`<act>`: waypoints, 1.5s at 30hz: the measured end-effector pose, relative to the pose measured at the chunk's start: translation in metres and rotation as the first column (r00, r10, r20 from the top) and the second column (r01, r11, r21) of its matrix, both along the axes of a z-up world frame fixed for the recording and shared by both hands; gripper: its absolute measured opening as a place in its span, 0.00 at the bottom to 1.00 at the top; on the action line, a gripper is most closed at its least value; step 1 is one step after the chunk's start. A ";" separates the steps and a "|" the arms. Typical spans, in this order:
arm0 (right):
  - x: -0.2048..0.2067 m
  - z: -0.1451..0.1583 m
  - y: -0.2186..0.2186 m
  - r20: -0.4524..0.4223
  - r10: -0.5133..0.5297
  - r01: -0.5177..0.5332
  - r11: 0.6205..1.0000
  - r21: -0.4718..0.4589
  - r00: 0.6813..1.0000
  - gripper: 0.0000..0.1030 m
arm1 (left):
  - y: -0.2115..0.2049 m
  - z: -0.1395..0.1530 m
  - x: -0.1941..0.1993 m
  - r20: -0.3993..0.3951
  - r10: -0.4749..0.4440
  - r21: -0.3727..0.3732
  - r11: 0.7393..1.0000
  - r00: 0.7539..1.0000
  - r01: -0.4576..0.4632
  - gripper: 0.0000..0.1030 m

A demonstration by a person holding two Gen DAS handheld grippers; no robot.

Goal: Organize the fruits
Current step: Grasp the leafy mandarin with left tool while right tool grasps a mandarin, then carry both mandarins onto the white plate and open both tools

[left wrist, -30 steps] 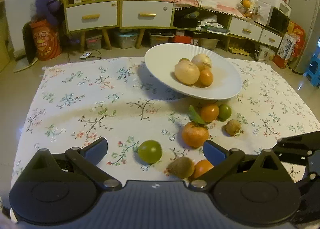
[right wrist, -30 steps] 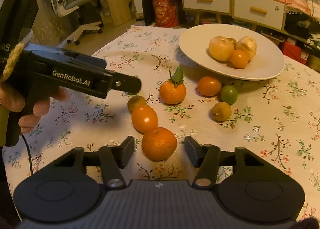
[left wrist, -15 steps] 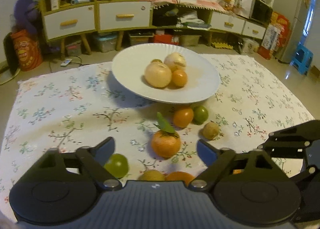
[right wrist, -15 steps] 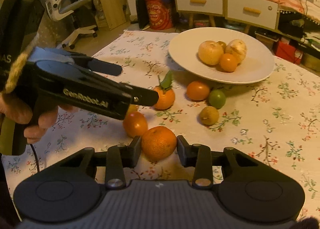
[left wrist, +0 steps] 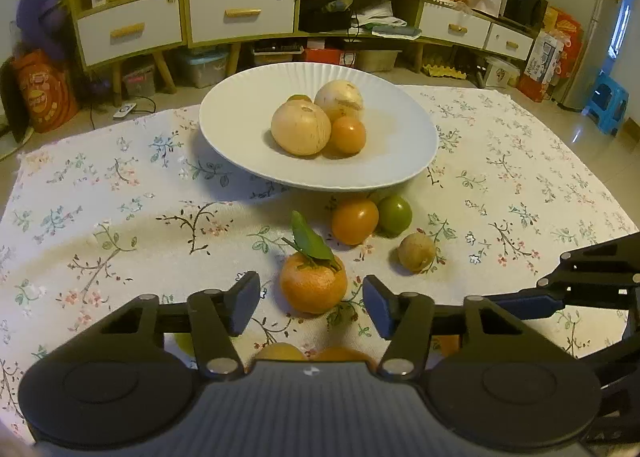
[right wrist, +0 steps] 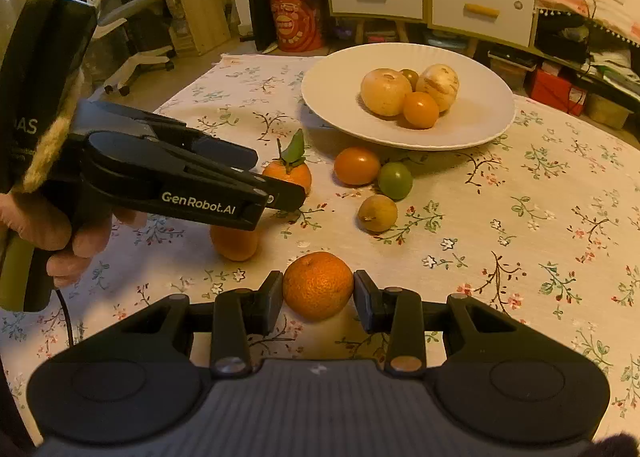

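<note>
A white plate (right wrist: 332,105) holds four fruits, while the right claw (right wrist: 318,297) grips a mandarin (right wrist: 318,285) and the left claw (left wrist: 312,303) gapes around a leafy mandarin (left wrist: 313,287).

Fruit tally, plate and cloth together

One white plate (right wrist: 328,105); two pale round fruits (right wrist: 385,91); three smooth orange fruits (right wrist: 357,166); two rough-skinned tangerines (right wrist: 318,285); two green fruits (right wrist: 395,180); two brownish fruits (right wrist: 377,213); one small olive-coloured fruit (right wrist: 410,77).

Bare cloth (right wrist: 520,241) lies open rightward; 3 loose fruits (right wrist: 378,213) crowd the plate (right wrist: 320,97) front.
</note>
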State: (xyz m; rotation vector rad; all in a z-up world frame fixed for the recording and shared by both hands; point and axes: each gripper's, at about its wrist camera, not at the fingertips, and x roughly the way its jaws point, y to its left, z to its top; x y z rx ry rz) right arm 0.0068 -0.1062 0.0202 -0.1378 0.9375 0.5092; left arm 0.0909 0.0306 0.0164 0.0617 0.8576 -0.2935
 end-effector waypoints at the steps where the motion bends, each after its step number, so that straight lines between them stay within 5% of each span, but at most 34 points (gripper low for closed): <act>1: 0.000 0.000 0.000 0.000 -0.001 0.001 1.000 -0.001 1.000 0.34 | 0.000 0.000 0.000 -0.002 0.001 -0.002 1.000 1.000 -0.001 0.42; 12: 0.001 -0.001 -0.001 0.001 -0.010 0.010 1.000 -0.012 1.000 0.34 | -0.003 -0.003 0.003 -0.003 0.005 0.005 1.000 1.000 -0.005 0.26; 45: 0.026 0.023 -0.016 0.070 -0.122 0.120 0.992 0.029 0.990 0.34 | 0.007 0.025 -0.002 0.038 0.047 -0.069 0.997 0.998 -0.045 0.24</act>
